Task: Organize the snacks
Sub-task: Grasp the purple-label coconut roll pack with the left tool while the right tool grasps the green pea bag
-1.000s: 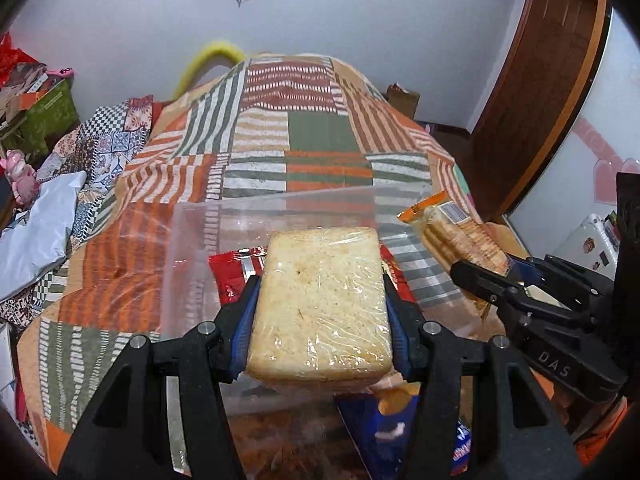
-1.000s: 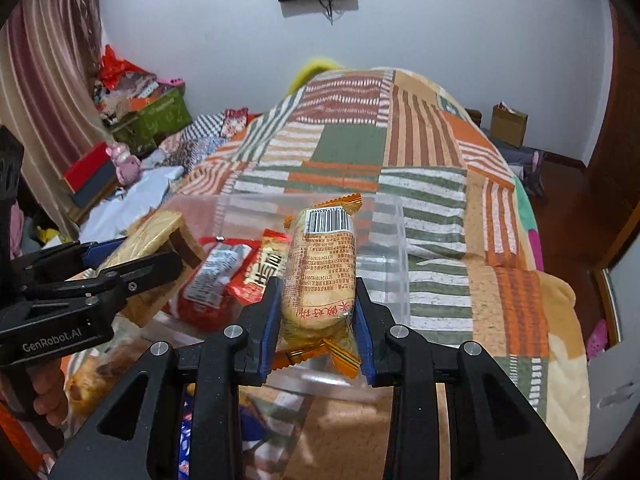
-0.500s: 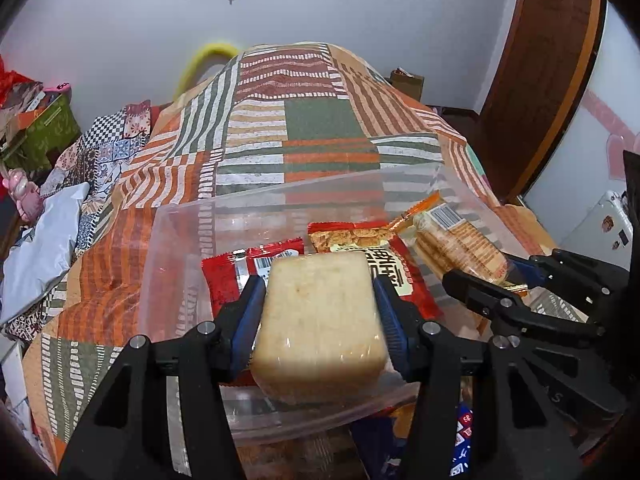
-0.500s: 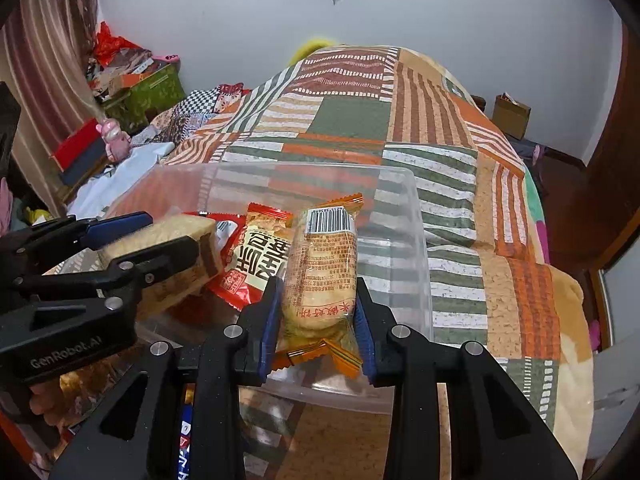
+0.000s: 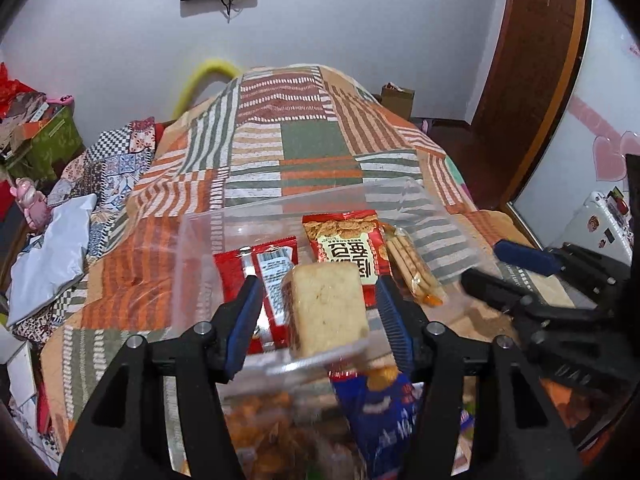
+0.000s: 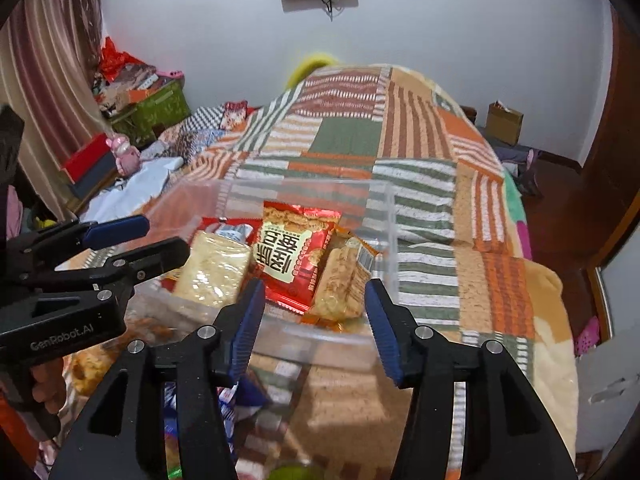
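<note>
1. Step in hand, as I judge it: the drop-off. Both claws are opening over the clear plastic bin (image 5: pixel 440 216) on the bed (image 5: pixel 312 144).
2. Left claw (image 5: pixel 320 312) — jaws parting, pads clear of the wrapped bread slab (image 5: pixel 328 308), which lies between them at the bin's 6 o'clock edge, tilted on the near rim.
3. Right claw (image 6: pixel 316 320) — jaws parting to a middling gap, nothing pressed; the orange cracker pack (image 6: pixel 344 280) lies in the bin at 3 o'clock.
4. The bread's long axis runs 6 to 12; the cracker pack's runs 7 to 1, barcode end far.
5. The red snack bag (image 6: pixel 292 256) sits mid-bin, between them.
6. Next move calls for backing both claws out, then reaching for the blue packet (image 5: pixel 380 416) at 6 o'clock outside the bin.
</note>
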A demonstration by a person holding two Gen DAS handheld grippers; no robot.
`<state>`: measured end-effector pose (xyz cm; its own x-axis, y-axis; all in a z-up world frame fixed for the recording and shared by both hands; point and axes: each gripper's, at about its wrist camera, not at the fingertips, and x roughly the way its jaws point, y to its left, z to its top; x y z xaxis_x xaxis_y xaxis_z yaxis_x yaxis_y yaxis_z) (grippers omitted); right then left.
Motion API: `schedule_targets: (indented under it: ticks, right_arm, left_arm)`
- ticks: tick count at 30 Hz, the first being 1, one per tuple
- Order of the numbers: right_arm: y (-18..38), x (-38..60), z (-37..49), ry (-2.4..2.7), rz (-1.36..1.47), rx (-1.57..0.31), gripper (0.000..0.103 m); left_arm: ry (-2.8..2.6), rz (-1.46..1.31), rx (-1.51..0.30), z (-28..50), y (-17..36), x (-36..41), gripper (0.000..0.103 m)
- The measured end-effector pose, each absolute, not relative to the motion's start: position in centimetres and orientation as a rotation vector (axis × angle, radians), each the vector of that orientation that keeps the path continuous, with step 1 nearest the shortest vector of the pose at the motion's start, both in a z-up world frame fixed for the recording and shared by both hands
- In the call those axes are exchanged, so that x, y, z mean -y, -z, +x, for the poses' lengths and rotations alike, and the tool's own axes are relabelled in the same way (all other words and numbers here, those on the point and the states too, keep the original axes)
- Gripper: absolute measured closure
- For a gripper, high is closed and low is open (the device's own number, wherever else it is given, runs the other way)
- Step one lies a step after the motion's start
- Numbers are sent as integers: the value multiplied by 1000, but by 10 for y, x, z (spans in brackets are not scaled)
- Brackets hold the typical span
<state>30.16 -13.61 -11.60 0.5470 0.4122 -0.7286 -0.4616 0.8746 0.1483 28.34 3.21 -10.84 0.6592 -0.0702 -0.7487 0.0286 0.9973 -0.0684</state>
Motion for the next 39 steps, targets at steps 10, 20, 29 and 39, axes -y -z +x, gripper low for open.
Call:
schedule_targets:
  ticks: [10,20,29,39]
  right_arm:
    - [85,169,247,-498,-39,-765,42]
    - [103,194,198,-463,-32,-806,42]
    - [147,211,172,-439,13,-931,42]
    - [175,212,160,-442,42,-992,42]
  left_arm:
    - [23,-50,-823,211,91,-47,35]
    - [-25,-94,-893,149,118,-70,35]
    - [-35,-107,-949,107,152,-73,35]
    - [5,-101,-1002,94,177,-60,58]
